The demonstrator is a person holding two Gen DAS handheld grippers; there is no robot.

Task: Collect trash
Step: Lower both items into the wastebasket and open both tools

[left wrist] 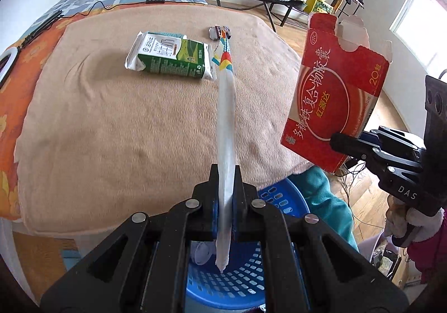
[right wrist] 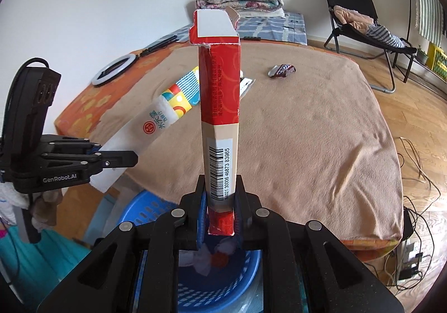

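Both claws hold trash right over the blue basket [right wrist: 223, 285], which sits on the floor at the near edge of the bed [left wrist: 111, 131].

The left claw [left wrist: 225, 201] is squeezed tight on a long flat white wrapper [left wrist: 226, 123]. The wrapper points away from the claw, out over the bed, and its short near end hangs down over the basket. The right claw [right wrist: 220, 201] is squeezed tight on a red box [right wrist: 219, 95]. The box also points far away from the claw, with its torn flap at the far end and its near end just above the basket.

So the basket lies straight below both claws. My guess is each claw only needs to open and the trash will fall in. The long far ends may tip toward the bed, so they could catch on the rim.

Still on the bed are a green and white carton [left wrist: 170, 56] and, farther off, a small candy wrapper [left wrist: 219, 32].
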